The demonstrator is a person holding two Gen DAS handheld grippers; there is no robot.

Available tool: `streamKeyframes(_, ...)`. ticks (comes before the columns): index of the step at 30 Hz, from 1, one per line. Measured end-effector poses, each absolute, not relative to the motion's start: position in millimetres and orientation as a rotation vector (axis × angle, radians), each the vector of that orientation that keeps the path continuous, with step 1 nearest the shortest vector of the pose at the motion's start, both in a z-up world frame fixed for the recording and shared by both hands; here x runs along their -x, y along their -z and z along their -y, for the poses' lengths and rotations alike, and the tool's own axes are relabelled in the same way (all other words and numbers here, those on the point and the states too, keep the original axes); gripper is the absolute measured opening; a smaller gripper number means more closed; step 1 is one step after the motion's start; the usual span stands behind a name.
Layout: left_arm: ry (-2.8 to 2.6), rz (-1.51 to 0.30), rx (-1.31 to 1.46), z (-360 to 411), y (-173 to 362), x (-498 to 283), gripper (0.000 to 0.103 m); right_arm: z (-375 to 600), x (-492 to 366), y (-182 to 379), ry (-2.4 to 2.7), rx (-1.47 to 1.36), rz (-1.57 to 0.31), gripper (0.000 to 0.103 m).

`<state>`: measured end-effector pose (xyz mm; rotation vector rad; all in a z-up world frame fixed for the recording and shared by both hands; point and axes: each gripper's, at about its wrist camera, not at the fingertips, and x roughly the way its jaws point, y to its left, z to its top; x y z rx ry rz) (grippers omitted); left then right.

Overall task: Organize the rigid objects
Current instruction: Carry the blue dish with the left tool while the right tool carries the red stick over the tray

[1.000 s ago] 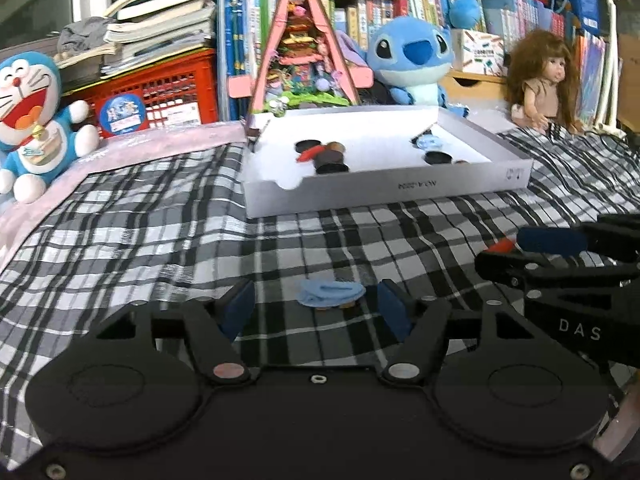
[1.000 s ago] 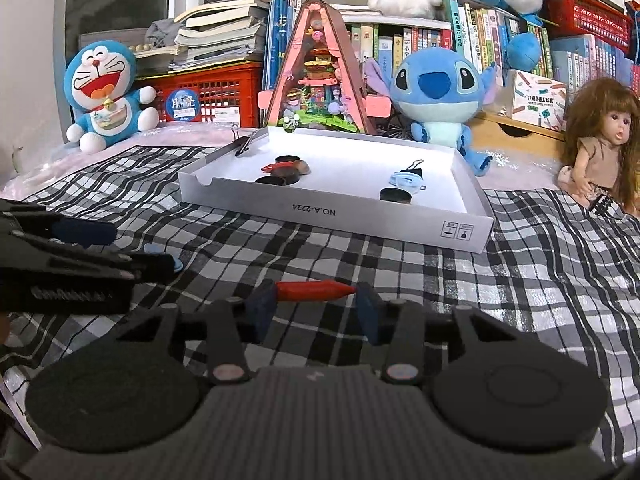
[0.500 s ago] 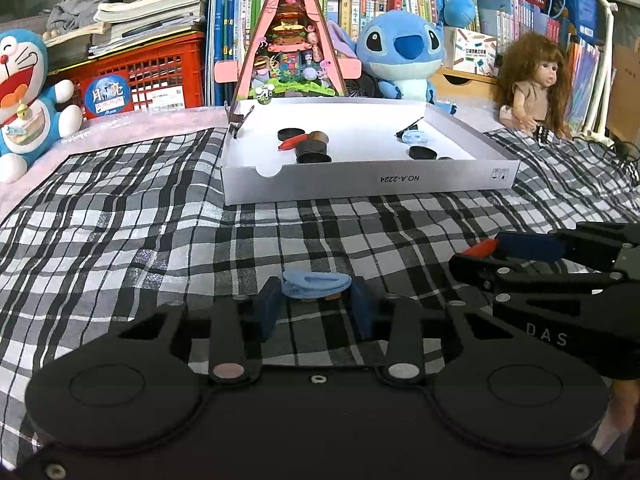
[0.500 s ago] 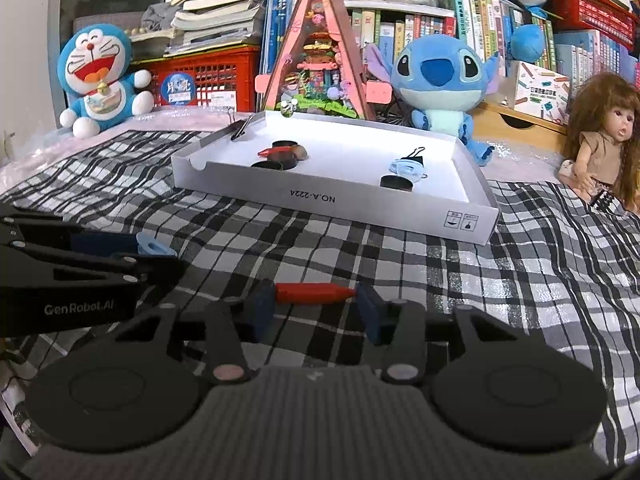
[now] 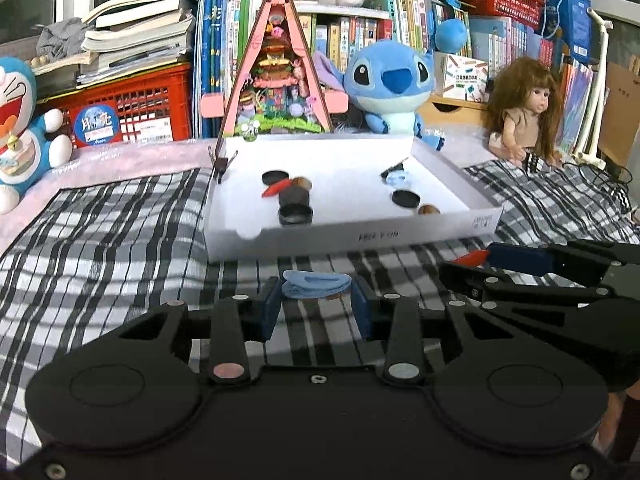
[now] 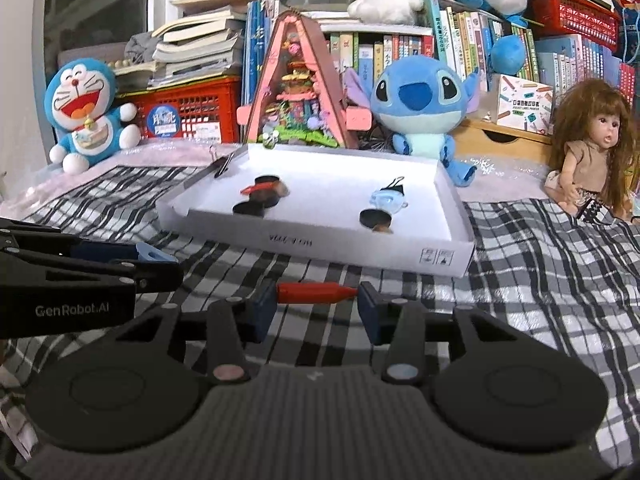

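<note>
- Since a second ago we see the left gripper (image 5: pixel 316 304) drawn in from a wide spread, so that its pads now pinch the blue clip (image 5: pixel 316 285), and the clip has come up off the checked cloth (image 5: pixel 100 264).
- Our right gripper (image 6: pixel 317 307) pinches the red clip (image 6: pixel 316 291) end to end between its blue pads, much as it did a second ago; the clip lies crosswise and roughly level.
- Both clips hang in the air just short of the near wall of the white box (image 5: pixel 352 236), blue one toward the box's left half, red one toward its right half in the left wrist view.
- From the right wrist camera we see the left gripper at the left edge of the picture, the blue clip poking out past its tip.
- Inside the box, near its left side, lie black round lids (image 5: pixel 295 214), a second red clip (image 5: pixel 275 189) and a brown piece, all bunched together.
- Toward the box's right side lie a pale blue clip (image 6: pixel 387 199), another black lid (image 5: pixel 405 198) and a small brown piece at the near wall.
- A black binder clip (image 6: pixel 222 166) is clamped on the far left corner of the box.
- Behind the box stand a pink toy house (image 6: pixel 298 92), a blue plush (image 6: pixel 424 104), a doll (image 6: pixel 592 148) on the right and a blue cat plush (image 6: pixel 86 112) on the left.
</note>
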<state>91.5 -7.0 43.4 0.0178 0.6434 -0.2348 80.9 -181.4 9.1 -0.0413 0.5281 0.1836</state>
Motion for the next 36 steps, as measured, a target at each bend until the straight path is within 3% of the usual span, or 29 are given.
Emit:
streamKeyframes(25, 0.145, -0.665, 0.039, 18, -48, -175, 0.036, 190, -150, -27, -0.149, -0.007, -0.57, 0.051)
streamKeyframes(36, 0.126, -0.749, 0.11, 13, -47, -235, 0.036, 203, -207, -36, -0.151, -0.079, -0.672, 0.051)
